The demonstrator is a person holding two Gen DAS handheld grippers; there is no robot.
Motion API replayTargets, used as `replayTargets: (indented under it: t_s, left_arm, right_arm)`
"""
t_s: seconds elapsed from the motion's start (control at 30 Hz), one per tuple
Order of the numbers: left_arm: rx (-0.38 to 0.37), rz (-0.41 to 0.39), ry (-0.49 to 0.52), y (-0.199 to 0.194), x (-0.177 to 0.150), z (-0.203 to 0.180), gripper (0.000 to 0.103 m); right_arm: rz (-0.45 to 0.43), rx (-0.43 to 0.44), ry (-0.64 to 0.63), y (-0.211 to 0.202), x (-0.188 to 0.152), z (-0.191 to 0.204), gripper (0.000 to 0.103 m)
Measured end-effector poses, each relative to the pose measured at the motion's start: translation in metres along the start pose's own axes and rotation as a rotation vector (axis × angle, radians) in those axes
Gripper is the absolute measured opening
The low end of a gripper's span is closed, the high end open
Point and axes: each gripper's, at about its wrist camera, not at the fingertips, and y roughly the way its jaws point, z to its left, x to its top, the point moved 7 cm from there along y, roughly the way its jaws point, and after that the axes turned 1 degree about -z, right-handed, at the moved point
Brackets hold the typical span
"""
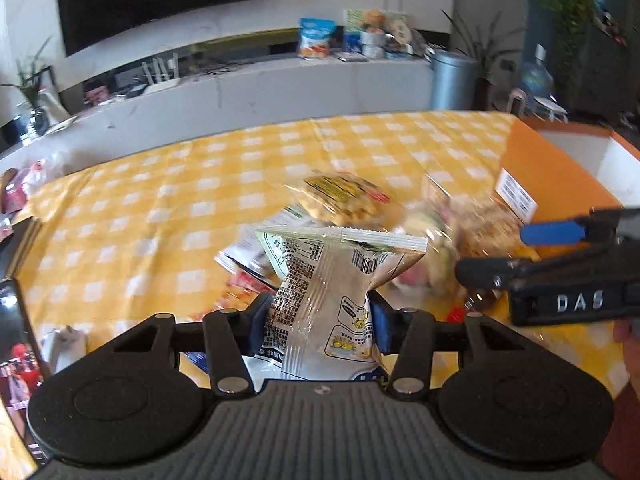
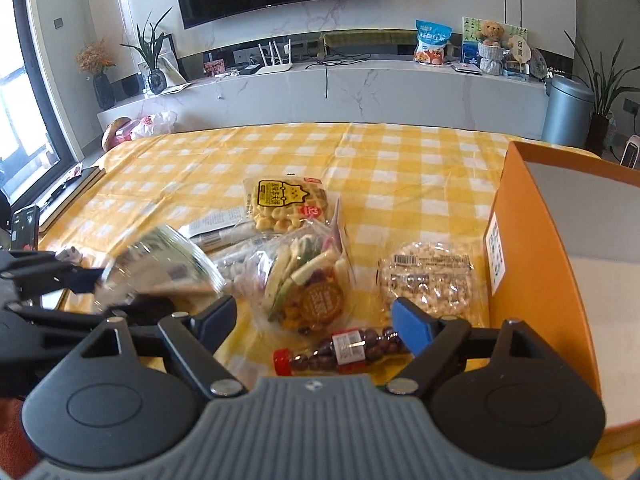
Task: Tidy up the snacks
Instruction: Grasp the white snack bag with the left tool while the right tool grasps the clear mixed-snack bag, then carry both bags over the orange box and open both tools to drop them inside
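My left gripper (image 1: 320,320) is shut on a silver snack packet (image 1: 324,292), which it holds upright above the yellow checked table (image 1: 160,200). In the right wrist view that packet (image 2: 160,268) is a blur at the left, above the other snacks. My right gripper (image 2: 314,322) is open over a clear tube of dark sweets with a red cap (image 2: 344,350), and its pads are off the tube. A waffle pack (image 2: 286,204), a bag of mixed crisps (image 2: 308,276) and a round puffed-snack pack (image 2: 426,280) lie on the cloth. An open orange box (image 2: 532,280) stands at the right.
A phone (image 2: 24,228) and a dark book (image 2: 72,196) lie at the table's left edge. Beyond the table runs a white TV console (image 2: 360,84) with a snack bag, and a grey bin (image 2: 568,108) stands at the right.
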Motion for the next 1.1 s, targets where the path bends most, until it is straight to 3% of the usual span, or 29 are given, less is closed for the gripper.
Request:
replayTargets:
  t_s: [0.13, 0.23, 0.5, 0.57, 0.6, 0.83, 1.1]
  left_arm:
    - [0.019, -0.014, -0.04, 0.002, 0.01, 0.012, 0.057]
    - [0.015, -0.005, -0.049, 0.008, 0.013, 0.014, 0.057]
    - [0.008, 0.036, -0.055, 0.021, 0.0, 0.008, 0.057]
    - [0.005, 0.042, -0.057, 0.022, -0.002, 0.008, 0.057]
    - [0.006, 0.044, -0.058, 0.022, -0.002, 0.008, 0.057]
    - [0.004, 0.042, -0.062, 0.018, -0.003, 0.007, 0.057]
    - [0.014, 0.007, -0.069, -0.007, 0.005, 0.001, 0.058]
  right_arm:
    - [0.005, 0.011, -0.011, 0.018, 0.003, 0.002, 0.084]
    - [0.014, 0.035, -0.033, 0.035, 0.002, 0.006, 0.092]
    - [0.01, 0.051, -0.082, 0.065, 0.001, 0.013, 0.091]
    - [0.011, 0.05, -0.083, 0.069, 0.001, 0.012, 0.087]
    - [0.015, 0.046, -0.082, 0.071, 0.0, 0.011, 0.079]
    - [0.008, 0.04, -0.085, 0.069, -0.001, 0.012, 0.062]
    - [-0.05, 0.035, -0.101, 0.041, 0.013, 0.016, 0.06]
